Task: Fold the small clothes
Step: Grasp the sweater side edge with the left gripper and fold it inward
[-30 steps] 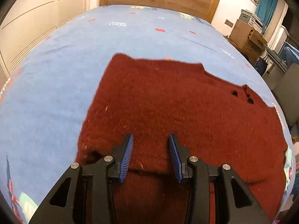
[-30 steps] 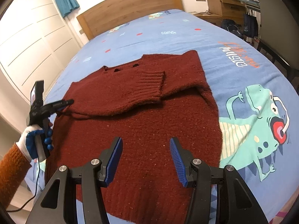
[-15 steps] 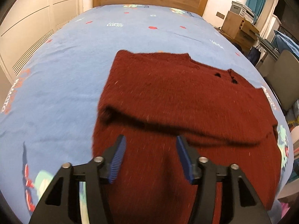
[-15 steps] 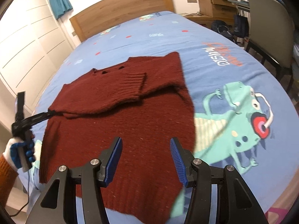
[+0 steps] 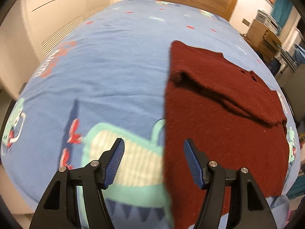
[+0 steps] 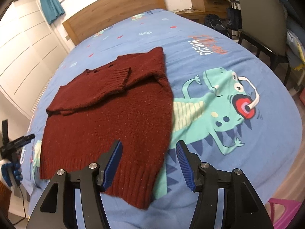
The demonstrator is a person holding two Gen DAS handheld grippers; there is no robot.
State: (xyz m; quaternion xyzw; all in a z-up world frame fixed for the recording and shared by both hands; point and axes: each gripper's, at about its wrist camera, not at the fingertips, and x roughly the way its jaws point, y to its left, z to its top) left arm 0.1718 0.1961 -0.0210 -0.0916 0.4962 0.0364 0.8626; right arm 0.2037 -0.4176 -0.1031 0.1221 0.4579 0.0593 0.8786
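Where dinosaur bedsheet [image 6: 219, 103] shows, chair [image 6: 263, 15] beside bed.

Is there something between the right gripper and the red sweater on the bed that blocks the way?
Nothing visible blocks it. The right gripper, its jaws opening and empty, hangs over the hem of the red sweater, which lies on the blue bedspread with nothing on top.
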